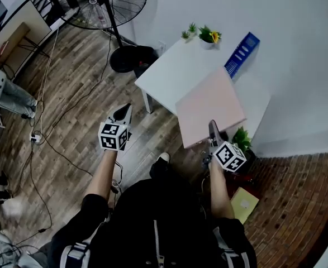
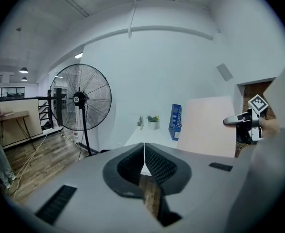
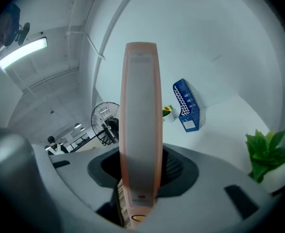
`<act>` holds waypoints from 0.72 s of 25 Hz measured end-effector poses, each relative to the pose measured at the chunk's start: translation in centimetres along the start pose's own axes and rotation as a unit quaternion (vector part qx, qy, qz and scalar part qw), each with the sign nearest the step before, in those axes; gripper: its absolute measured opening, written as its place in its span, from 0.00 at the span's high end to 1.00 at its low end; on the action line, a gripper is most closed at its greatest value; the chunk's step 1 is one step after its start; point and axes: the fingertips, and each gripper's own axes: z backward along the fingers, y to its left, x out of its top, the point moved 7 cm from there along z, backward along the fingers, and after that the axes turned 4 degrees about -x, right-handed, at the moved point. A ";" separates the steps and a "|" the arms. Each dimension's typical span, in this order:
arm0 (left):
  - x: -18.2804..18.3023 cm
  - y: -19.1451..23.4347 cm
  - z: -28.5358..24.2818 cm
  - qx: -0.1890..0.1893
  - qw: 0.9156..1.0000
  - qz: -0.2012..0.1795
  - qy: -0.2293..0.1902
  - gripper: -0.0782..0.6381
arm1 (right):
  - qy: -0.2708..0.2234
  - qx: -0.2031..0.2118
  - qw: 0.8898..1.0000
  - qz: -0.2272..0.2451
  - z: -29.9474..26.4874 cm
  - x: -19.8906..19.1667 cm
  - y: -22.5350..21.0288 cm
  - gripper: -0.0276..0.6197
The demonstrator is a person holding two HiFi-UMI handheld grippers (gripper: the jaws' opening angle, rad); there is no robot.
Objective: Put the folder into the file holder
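Folder (image 3: 140,130) clamped in my right gripper (image 1: 213,130); left gripper (image 2: 144,161) closed, empty. File holder (image 1: 242,53) unfilled; approach and insertion outstanding.

This looks like an office or a work room. The walls are plain white. The floor (image 1: 69,77) is wood, with a red brick patch (image 1: 303,188) in one corner. A big standing fan (image 1: 105,1) is near the wall, and long black cables (image 1: 69,158) lie across the floor. A white counter (image 1: 169,71) sits in the corner with a blue file holder (image 1: 241,53) and small pot plants (image 1: 208,35) on it. A long strip light (image 3: 22,52) shines on the bare ceiling. Farther off there is a desk (image 2: 13,115).
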 end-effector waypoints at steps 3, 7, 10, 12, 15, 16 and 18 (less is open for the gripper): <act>1.5 0.7 -3.5 -0.013 1.000 -0.007 0.003 0.86 | -0.008 -0.003 1.000 -0.010 -2.0 1.6 -0.5 0.69; 3.2 1.1 -7.9 -0.032 0.999 -0.014 0.000 0.86 | -0.024 -0.011 1.000 -0.016 -3.9 3.5 -1.1 0.69; 4.0 0.6 -10.5 -0.048 0.999 -0.016 0.002 0.86 | -0.035 -0.021 0.999 -0.015 -4.3 4.8 -1.4 0.69; 4.6 0.2 -12.3 -0.061 0.998 -0.022 0.001 0.86 | -0.043 -0.027 0.999 -0.014 -4.5 5.8 -1.6 0.69; 5.4 -0.2 -15.6 -0.084 0.996 -0.029 0.005 0.86 | -0.048 -0.037 0.998 -0.026 -5.0 6.0 -2.5 0.69; 5.6 -0.4 -16.8 -0.094 0.995 -0.032 0.008 0.86 | -0.052 -0.043 0.997 -0.030 -5.0 6.1 -2.8 0.69; 6.2 -0.9 -19.3 -0.120 0.992 -0.039 0.012 0.86 | -0.064 -0.060 0.995 -0.039 -4.9 6.4 -3.1 0.69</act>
